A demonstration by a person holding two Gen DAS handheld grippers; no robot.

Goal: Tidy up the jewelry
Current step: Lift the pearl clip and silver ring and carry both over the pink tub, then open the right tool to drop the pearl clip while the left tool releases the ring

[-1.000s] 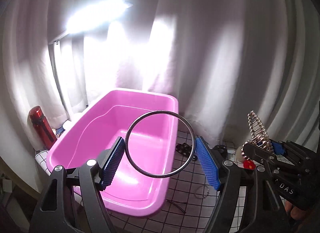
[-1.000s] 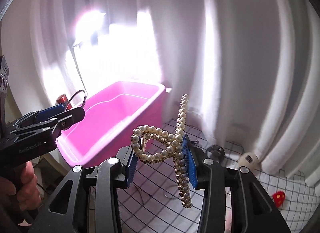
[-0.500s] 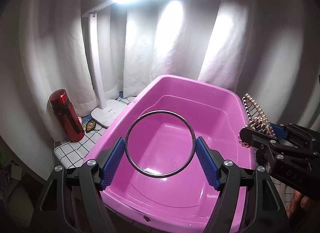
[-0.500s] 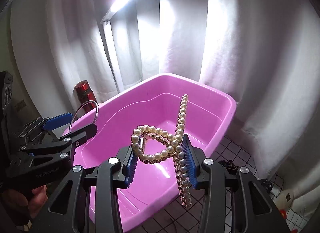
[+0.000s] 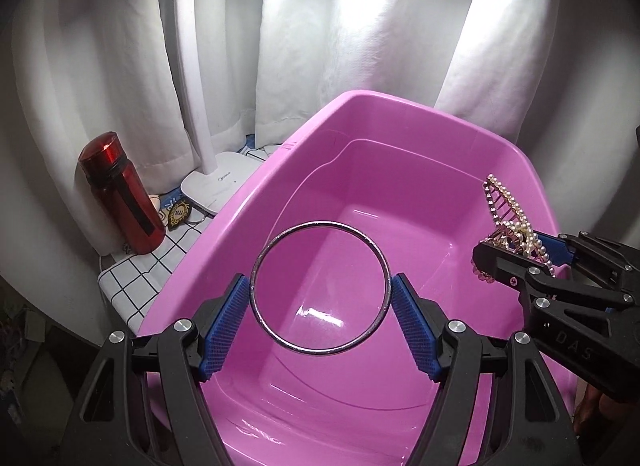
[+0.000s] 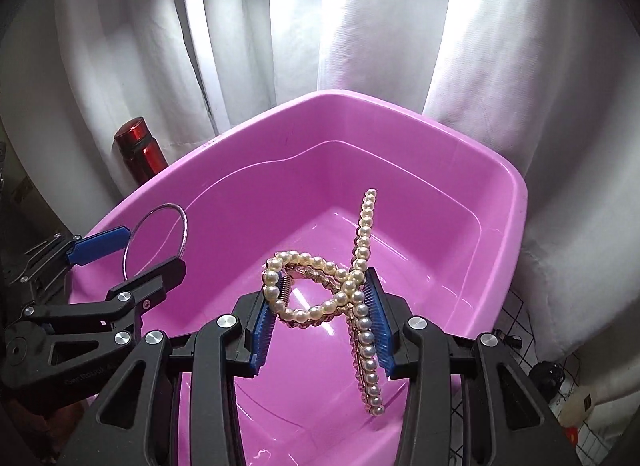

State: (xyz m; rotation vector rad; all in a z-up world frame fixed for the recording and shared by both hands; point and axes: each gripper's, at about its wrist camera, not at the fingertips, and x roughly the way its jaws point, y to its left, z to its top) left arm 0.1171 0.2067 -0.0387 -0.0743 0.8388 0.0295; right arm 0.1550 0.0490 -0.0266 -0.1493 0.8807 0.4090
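Observation:
My left gripper (image 5: 320, 290) is shut on a thin metal bangle (image 5: 264, 258), held upright above the inside of an empty pink plastic tub (image 5: 400, 113). My right gripper (image 6: 320, 298) is shut on a pearl hair clip (image 6: 316, 266), also held above the tub (image 6: 400, 113). In the left wrist view the right gripper (image 5: 520, 262) with the pearl clip (image 5: 504, 209) is at the right, over the tub's right side. In the right wrist view the left gripper (image 6: 132, 250) with the bangle (image 6: 182, 225) is at the left, over the tub's left rim.
A red bottle (image 5: 120, 193) and a white lamp base (image 5: 216, 185) stand left of the tub on a grid-patterned cloth (image 5: 136, 282). White curtains (image 5: 360, 45) hang close behind. Small dark items (image 6: 548, 374) and a pale bottle (image 6: 576, 406) lie right of the tub.
Both grippers have moved left and forward, from beside the tub to above its inside, each carrying its item. The view now looks down into the tub.

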